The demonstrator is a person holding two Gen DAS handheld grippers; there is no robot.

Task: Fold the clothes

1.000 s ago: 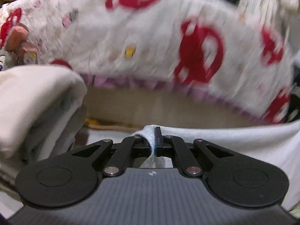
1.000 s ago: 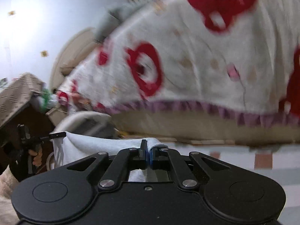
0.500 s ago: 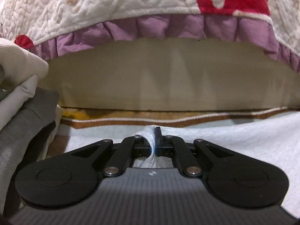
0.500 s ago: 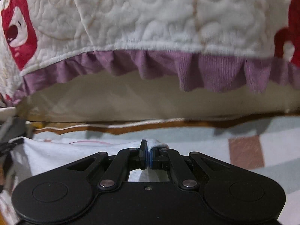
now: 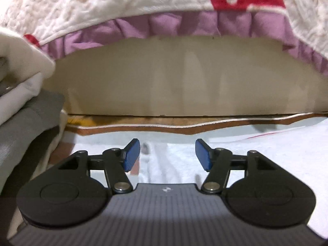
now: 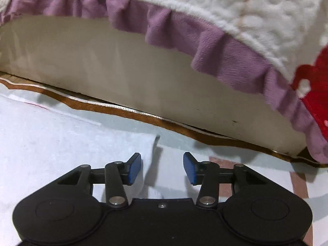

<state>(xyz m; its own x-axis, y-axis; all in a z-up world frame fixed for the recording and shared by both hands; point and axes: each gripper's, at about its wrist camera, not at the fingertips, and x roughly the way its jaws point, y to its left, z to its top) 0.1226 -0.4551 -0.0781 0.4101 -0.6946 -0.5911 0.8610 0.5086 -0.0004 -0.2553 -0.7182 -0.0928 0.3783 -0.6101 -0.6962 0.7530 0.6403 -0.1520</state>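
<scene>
Your left gripper (image 5: 167, 154) is low over the white garment (image 5: 256, 153), jaws spread w/ the blue pads (image 5: 131, 155) apart. They've just been opening; the cloth they were pinching half a sec ago now lies flat under & between them, and neither pad presses on it. A faint crease runs up the fabric in the gap.

Your right gripper (image 6: 162, 169) is the same: jaws spread, just been opening, pads (image 6: 134, 169) clear of the cloth. The white garment (image 6: 51, 143) lies on the pale checked sheet (image 6: 276, 176), and its right edge stands up in a small raised fold (image 6: 152, 160) between the pads, closer to the left-side pad. Can't tell if that pad brushes it.

So the garment is down on the sheet, spanning both views, near the sheet's brown trim (image 5: 184, 128). Behind the trim is a cream panel (image 5: 184, 82), and over that hangs a white quilted blanket (image 5: 143, 4) w/ red prints & a purple ruffle (image 6: 215, 51).

In the left wrist view, at the left edge, you've got a stack of folded clothes (image 5: 22, 110), cream & white on top, grey below, just beside the garment.
</scene>
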